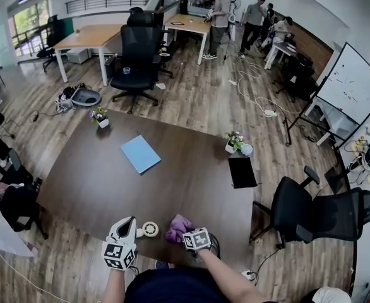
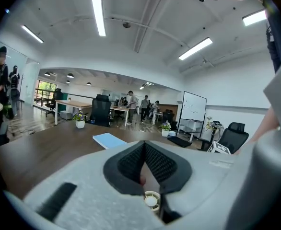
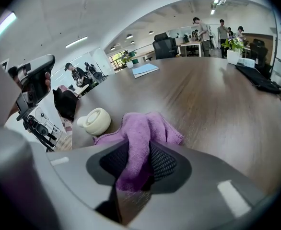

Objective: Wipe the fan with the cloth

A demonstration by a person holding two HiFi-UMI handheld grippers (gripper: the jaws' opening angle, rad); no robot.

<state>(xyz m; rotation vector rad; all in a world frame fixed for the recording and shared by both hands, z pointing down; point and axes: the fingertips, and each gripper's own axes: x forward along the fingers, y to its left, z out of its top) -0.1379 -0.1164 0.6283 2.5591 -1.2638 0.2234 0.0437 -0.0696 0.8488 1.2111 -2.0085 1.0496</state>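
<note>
My right tongs [image 3: 139, 150] are pinching the purple cloth [image 3: 145, 128]. One fold runs back between the pads, and the rest is bunched on the tabletop [image 1: 191, 182] just ahead of them. The small cream fan [image 3: 95, 120] lies on the tabletop just beside the cloth, on its left in the head view and close to the near edge. Nothing is touching it. My left tongs [image 1: 127, 225] are pressed together with nothing in them, and they hang clear of the fan, pointing out across the room rather than down at it.

The free fan is what worries me. It looks light and rounded, so if I drag the cloth over it with nothing steadying it, I expect it to slide or roll instead of being wiped — and the near edge is not far off. To hold it I would first have to spread the left tongs, because coming down on it with them shut would only knock it away. Its smooth curved body could also squirt out of a shallow pinch.

The cloth is the second risk — I hold it by a single fold, so a hard rub could pull it out of the pads.
</note>
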